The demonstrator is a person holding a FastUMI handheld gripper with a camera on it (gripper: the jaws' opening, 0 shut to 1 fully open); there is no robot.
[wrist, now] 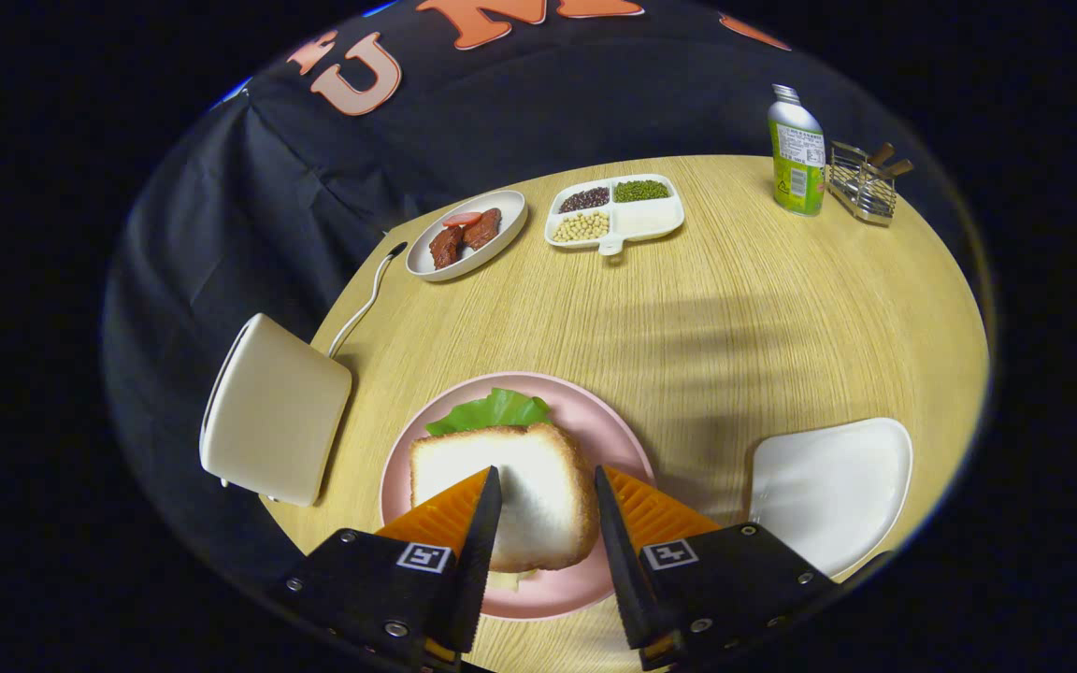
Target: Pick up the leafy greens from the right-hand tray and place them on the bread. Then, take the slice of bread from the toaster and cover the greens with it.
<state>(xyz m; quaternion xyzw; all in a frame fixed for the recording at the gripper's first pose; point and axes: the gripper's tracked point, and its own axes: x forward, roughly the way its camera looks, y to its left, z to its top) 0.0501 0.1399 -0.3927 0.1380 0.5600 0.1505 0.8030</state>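
Wooden table [688,308] holds labelled bottle [796,150], writing unreadable; tongs [548,491] spread above bread [524,481].

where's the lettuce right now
The lettuce lies on the pink plate, tucked under the bread slice, beyond the open gripper.

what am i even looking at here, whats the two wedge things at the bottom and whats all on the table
The camera rides on a hand-held gripper, a two-finger tool a person carries; the wedges are its fingers, open, holding nothing. Between them is a slice of bread covering leafy greens on a pink plate. Beside that plate stand a toaster and a white tray. Beyond, on the round wooden table: a plate of meat, a divided dish of beans, a bottle and a wire rack.
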